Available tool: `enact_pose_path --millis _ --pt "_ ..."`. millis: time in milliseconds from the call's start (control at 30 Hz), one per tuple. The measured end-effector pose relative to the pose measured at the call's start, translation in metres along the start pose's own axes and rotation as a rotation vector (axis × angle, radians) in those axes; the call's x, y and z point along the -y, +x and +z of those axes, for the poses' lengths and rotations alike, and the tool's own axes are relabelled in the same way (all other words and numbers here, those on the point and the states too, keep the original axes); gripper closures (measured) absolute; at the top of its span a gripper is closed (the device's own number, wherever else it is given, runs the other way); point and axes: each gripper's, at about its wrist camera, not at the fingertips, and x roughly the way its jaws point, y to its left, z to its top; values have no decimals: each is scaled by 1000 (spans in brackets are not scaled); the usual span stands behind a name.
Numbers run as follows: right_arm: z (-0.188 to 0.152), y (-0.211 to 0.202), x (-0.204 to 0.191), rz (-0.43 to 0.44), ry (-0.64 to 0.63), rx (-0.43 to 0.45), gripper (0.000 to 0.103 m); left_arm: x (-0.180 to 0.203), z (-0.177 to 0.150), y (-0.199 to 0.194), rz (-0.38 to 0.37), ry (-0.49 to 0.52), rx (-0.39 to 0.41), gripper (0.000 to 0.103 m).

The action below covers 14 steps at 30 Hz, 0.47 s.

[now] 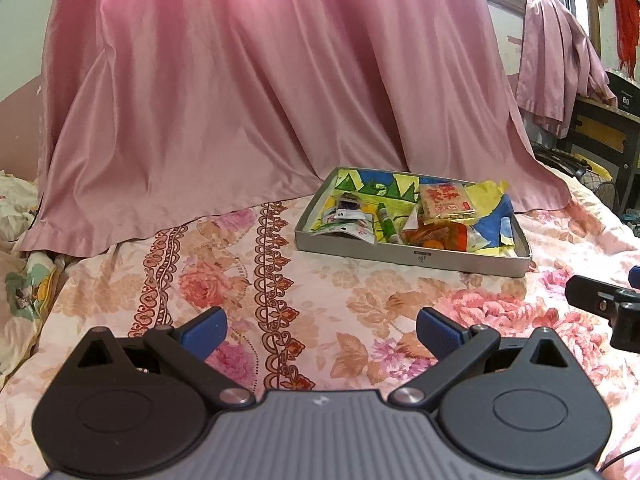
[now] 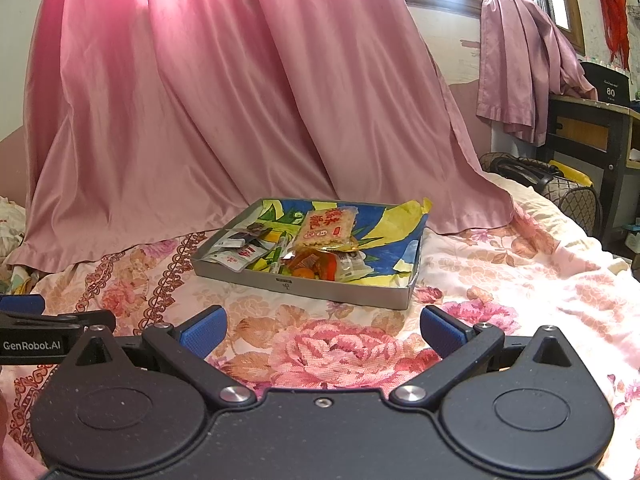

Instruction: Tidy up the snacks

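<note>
Both tools, left tool (image 1: 322,334) and right tool (image 2: 323,330), spread wide, empty. Snack packets piled in shallow grey metal tray (image 2: 296,285) on floral bed. Risk: soft bedding tips tray when pushed.

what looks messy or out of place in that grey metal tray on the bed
In the grey metal tray, the torn yellow paper lining sticks up over the far right rim. The snack packets lie piled: the clear rice cracker pack rests tilted on the orange packets.

Open floral bedspread (image 2: 320,344) between both tools and the metal tray (image 2: 304,284). Pink curtain (image 2: 200,100) draped close behind the tray's far rim; top open.
</note>
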Motion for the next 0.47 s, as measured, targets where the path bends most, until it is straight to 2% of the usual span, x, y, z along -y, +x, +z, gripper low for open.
enact_pose_path --millis 467 --pt "-4 0 1 -4 -6 -3 1 2 -1 1 -10 25 -9 0"
